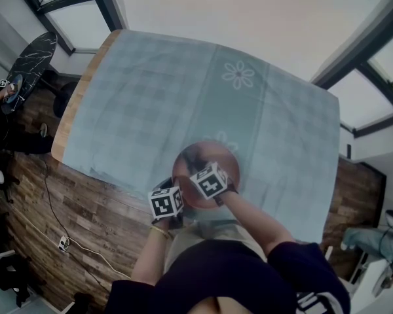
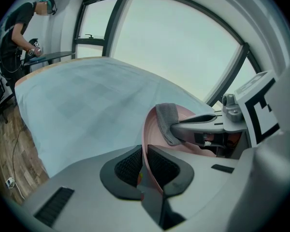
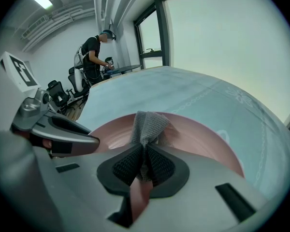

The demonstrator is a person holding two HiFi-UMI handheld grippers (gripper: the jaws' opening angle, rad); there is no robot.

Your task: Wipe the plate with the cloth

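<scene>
At the near edge of the table (image 1: 74, 113), over the pale checked tablecloth (image 1: 150, 103), we held the pink plate (image 1: 213, 154) by its rim with the left gripper (image 2: 145, 164). Its jaws were narrowed onto that thin edge so that, as we judged it, the dish stood tilted up with its face turned toward the other tool. The right gripper (image 3: 144, 164) had its jaws pinched tight on a fold of the grey cloth (image 3: 147, 123). The cloth's free end lay against the plate's inner surface, where a wiping stroke would need it. The head view gave only the two marker cubes (image 1: 166, 203) close together over the round plate, and hid both pairs of jaws and the cloth. It took the left gripper view to show the rim clamped and the cloth draped over the plate's upper edge, and the right gripper view to show the cloth bunched between the pads (image 3: 128, 166). Whether the plate's lower edge touched the tablecloth, no view let us tell.
</scene>
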